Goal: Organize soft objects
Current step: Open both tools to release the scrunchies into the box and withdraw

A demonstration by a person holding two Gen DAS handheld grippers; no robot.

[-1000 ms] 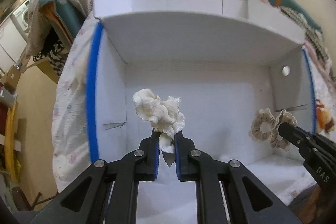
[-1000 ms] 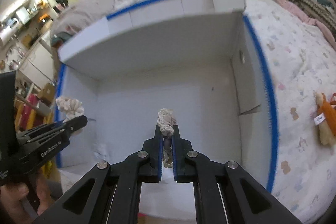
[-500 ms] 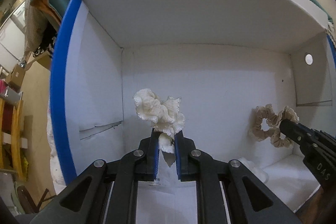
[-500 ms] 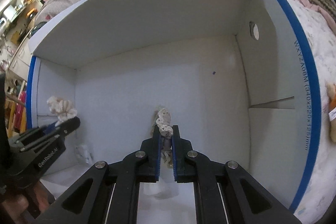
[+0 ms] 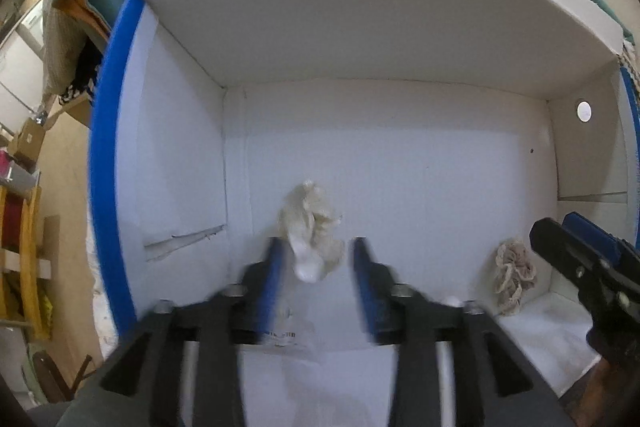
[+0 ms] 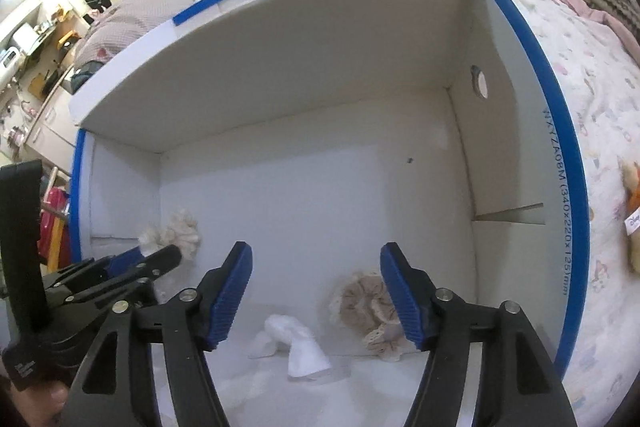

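A white box with blue-edged rims (image 5: 108, 131) lies open toward me; it also shows in the right wrist view (image 6: 560, 163). My left gripper (image 5: 316, 267) is open, its jaws blurred, with a cream scrunchie (image 5: 312, 231) loose between them against the box's back wall. My right gripper (image 6: 316, 291) is open and empty. A beige lace scrunchie (image 6: 368, 311) lies on the box floor just beyond its right finger; it also shows in the left wrist view (image 5: 514, 275). The cream scrunchie (image 6: 176, 231) shows at the left of the right wrist view.
A small white cloth piece (image 6: 296, 343) lies on the box floor. The box sits on a patterned bedspread (image 6: 592, 75). A small plush toy (image 6: 632, 203) lies to the box's right. Furniture and clutter (image 5: 24, 207) stand to the left.
Both grippers have opened and let go of their scrunchies inside the box. The beige scrunchie has dropped to the box floor; the cream one is loose between the left jaws.
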